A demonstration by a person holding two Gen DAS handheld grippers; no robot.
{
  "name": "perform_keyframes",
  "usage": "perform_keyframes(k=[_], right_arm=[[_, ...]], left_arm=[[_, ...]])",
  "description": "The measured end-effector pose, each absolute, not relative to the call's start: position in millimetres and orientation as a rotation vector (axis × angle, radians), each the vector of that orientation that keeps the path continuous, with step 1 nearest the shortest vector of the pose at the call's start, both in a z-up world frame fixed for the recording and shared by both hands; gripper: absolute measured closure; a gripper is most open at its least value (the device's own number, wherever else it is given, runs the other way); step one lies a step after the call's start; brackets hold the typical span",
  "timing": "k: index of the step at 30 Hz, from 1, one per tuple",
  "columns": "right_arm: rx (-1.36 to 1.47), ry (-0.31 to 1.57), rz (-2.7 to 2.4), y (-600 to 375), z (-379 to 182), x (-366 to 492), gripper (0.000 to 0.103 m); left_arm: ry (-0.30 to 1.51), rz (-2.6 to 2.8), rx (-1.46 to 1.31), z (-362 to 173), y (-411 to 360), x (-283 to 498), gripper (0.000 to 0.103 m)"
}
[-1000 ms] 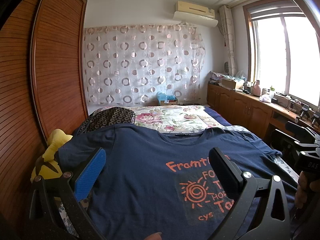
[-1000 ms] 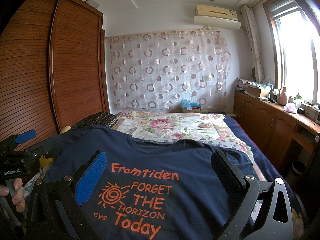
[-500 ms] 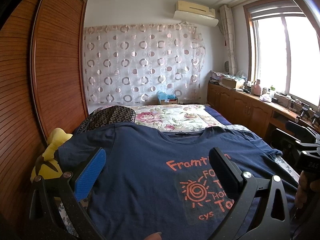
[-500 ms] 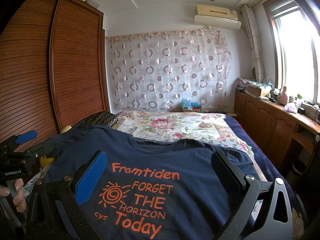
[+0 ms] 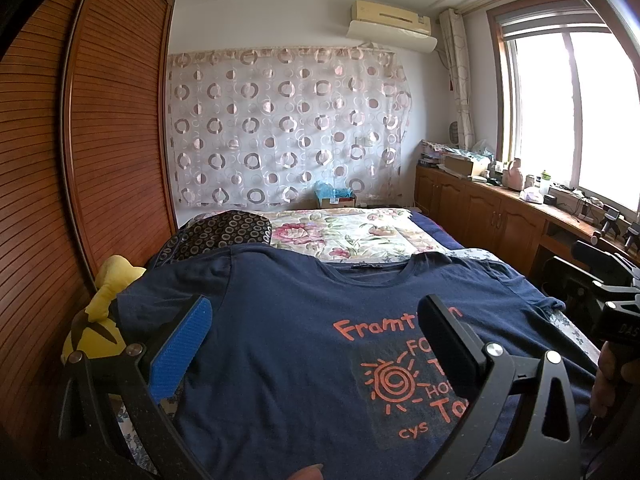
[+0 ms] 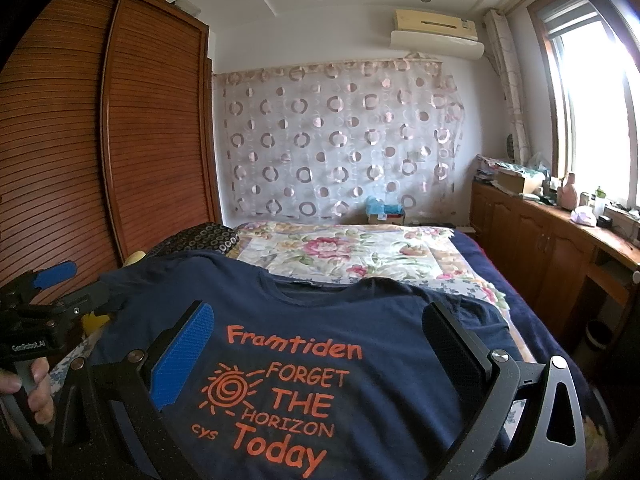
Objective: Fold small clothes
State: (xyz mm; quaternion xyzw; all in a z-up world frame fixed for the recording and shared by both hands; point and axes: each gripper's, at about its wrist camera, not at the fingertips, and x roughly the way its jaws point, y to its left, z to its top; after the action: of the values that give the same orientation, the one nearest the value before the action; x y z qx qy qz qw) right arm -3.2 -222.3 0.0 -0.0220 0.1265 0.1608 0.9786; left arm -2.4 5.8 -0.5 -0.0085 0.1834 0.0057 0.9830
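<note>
The bed [image 5: 360, 232] with its floral cover carries the navy T-shirt [image 5: 288, 340], spread flat, print up, collar toward the far curtain wall; nothing is folded yet by the look of it. A shirt this wide could drag or bunch if only one side is lifted, leaving a skewed crease. The yellow plush toy [image 5: 98, 320] sits just beside the left sleeve, with the dark patterned pillow [image 5: 224, 230] behind; a sweeping fold could catch either. The left tool [image 5: 316, 344] hovers over the shirt's left half, spread wide and holding nothing. The right tool [image 6: 320, 348] hangs over the print, equally wide and empty. Pinching two layers or the bedcover beneath would spoil the lift.
</note>
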Motion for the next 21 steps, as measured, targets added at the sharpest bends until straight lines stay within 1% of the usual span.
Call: perform_keyframes(k=[4,7,21], right_arm=[[-0.043,0.262,0.33,-221.9,-1.0,-2.7,0.0],[-0.044,0.274,0.337,-220.7,-3.2,0.9,0.0],[-0.078,0.314,0.389,-212.5,-2.8,12.8,0.0]], left_arm=[[0.375,0.012,-0.018,11.9,13.6,-3.2,0.0],[0.381,0.015,-0.017,-1.6,18.6,-2.3,0.0],[0.462,0.033,-0.005,-21.9,43.2,12.7,0.0]])
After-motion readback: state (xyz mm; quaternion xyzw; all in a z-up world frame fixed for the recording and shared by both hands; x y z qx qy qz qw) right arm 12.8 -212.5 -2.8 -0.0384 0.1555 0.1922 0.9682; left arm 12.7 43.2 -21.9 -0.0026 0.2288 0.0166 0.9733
